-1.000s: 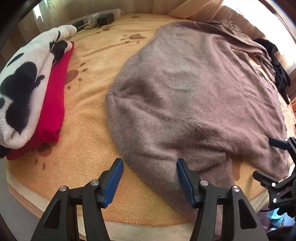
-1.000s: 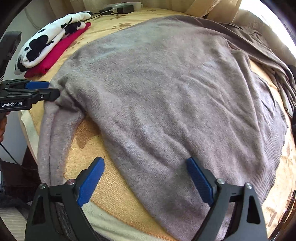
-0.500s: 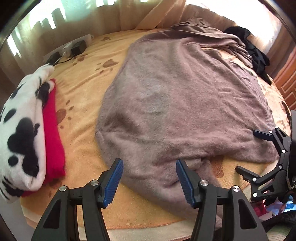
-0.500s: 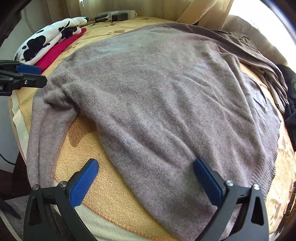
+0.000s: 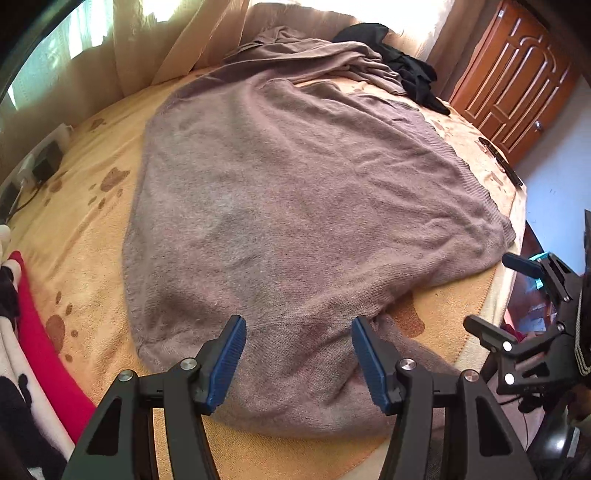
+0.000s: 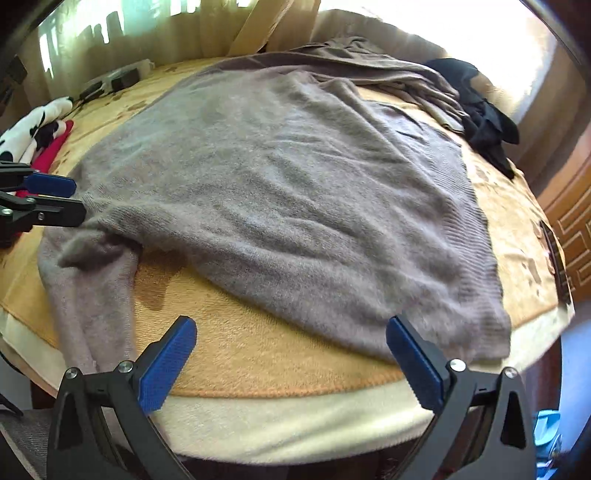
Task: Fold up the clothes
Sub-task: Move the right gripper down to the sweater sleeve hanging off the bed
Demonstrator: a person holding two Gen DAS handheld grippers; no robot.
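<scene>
A: Start at the claws. What is the left claw (image 5: 297, 354) doing?

B: It hangs released, its blue pads spread wide with nothing between them, low over the near shoulder of the sweater (image 5: 295, 206). One sleeve (image 5: 399, 354) runs off the near edge of the bed under it.

A: And the right claw (image 6: 291, 354)?

B: Released too, spread even wider. It sits at the bed's near edge, above bare blanket (image 6: 258, 354) just short of the sweater's side. Its right pad is close to the hem corner (whether it touches the knit I cannot tell).

A: Do the two see each other?

B: Yes. The right wrist view shows the left claw at its left edge, by the shoulder where the sleeve bunches. The left wrist view shows the right claw at its right edge, off the bed's corner.

A: Where does the sweater lie, then?

B: Spread flat across the middle of the bed on the orange blanket, grey-brown and lightly wrinkled, ribbed hem towards the wooden door (image 5: 517, 85).

A: Anything around it?

B: Folded clothes (image 5: 33, 350), a red piece under a black-and-white one, lie at the left. A second brown garment (image 6: 388, 70) and a black one (image 6: 480, 107) are heaped at the far side, near the curtains (image 6: 147, 33).
</scene>
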